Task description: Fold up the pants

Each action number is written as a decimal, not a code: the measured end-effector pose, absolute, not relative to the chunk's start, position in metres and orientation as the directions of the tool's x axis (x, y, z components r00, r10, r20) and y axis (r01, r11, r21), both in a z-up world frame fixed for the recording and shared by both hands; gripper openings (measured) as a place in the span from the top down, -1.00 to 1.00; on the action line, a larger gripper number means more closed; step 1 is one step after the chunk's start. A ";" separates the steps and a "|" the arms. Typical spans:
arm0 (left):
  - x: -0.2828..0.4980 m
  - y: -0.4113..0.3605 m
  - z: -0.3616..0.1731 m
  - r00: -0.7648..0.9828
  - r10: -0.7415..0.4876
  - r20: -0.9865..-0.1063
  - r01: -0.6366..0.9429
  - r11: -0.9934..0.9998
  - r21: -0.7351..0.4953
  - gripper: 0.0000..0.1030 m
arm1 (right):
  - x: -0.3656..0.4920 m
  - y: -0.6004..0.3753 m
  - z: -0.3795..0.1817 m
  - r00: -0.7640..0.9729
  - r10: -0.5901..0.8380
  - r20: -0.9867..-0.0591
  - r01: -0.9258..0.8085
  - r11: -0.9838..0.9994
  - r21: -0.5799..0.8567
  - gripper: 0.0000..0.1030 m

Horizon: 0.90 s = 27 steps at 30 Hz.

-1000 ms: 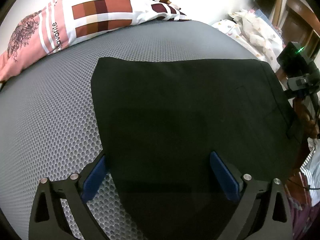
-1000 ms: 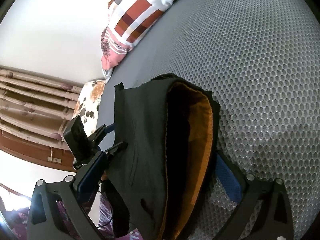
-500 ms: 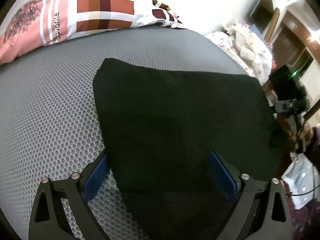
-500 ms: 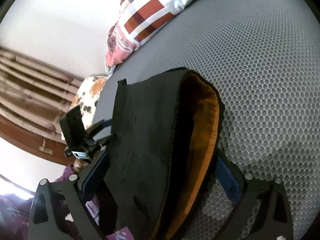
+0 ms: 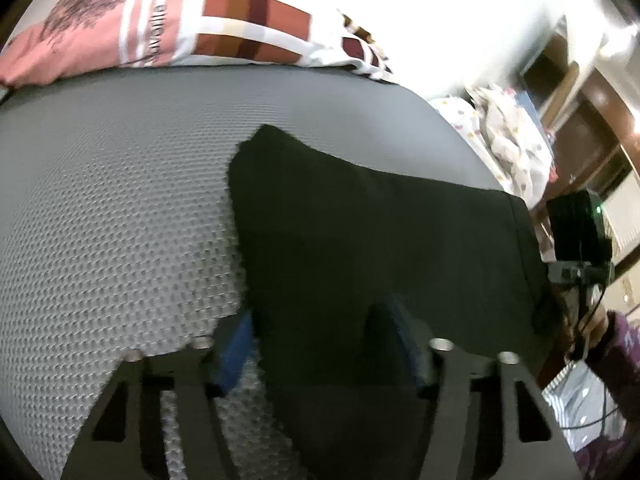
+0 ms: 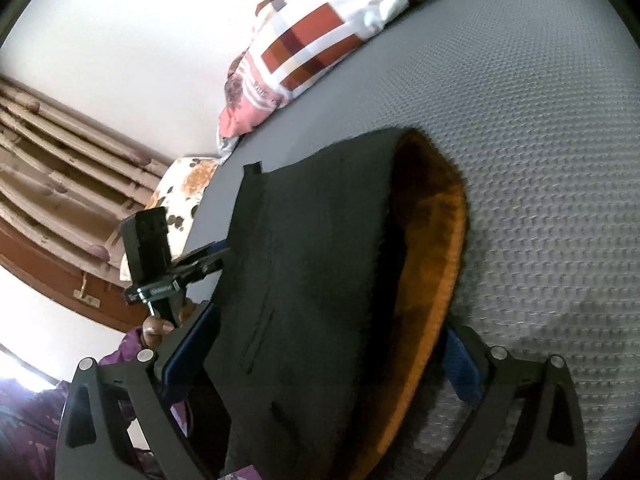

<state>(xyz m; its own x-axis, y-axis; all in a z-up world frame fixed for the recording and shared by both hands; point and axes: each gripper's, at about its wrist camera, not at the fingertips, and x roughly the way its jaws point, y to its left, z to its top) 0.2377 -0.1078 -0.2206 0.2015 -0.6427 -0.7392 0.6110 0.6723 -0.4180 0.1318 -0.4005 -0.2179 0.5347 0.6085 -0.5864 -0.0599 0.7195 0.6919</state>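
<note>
Black fabric pants [image 5: 380,248] with orange lining are lying on grey honeycomb-mesh mattress [image 5: 112,208]. Left gripper [image 5: 320,344] jaws are closing with the pants' edge between them. Right gripper [image 6: 320,364] is spread wide, straddling the waistband, not pinching it.

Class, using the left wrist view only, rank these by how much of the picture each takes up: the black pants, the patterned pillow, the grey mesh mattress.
1. Grey mesh mattress, though the pants hide part of it.
2. Black pants; being nearer the camera enlarges them, so first and second are close.
3. Patterned pillow, farthest away.
</note>
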 end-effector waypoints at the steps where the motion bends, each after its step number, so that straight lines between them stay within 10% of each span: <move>1: 0.240 -0.103 -0.222 0.200 -0.646 -0.736 0.599 0.675 -0.430 0.14 | 0.134 -0.398 -0.218 0.535 0.613 -0.581 -0.062 0.715 0.697 -0.97; 21: 0.255 0.021 -0.229 0.321 -0.592 -0.739 0.429 0.787 -0.444 0.30 | 0.199 -0.306 -0.220 0.480 0.745 -0.463 -0.161 0.593 0.789 -0.93; 27: 0.248 0.014 -0.228 0.335 -0.605 -0.722 0.457 0.775 -0.437 -0.02 | 0.191 -0.340 -0.222 0.438 0.765 -0.472 -0.089 0.560 0.824 -0.91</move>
<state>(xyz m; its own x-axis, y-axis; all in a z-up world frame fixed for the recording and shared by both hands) 0.2475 0.0141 -0.2279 0.3348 -0.6049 -0.7225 0.4565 0.7749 -0.4372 0.1914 -0.3399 -0.2222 0.4380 0.7650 -0.4721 -0.0892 0.5595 0.8240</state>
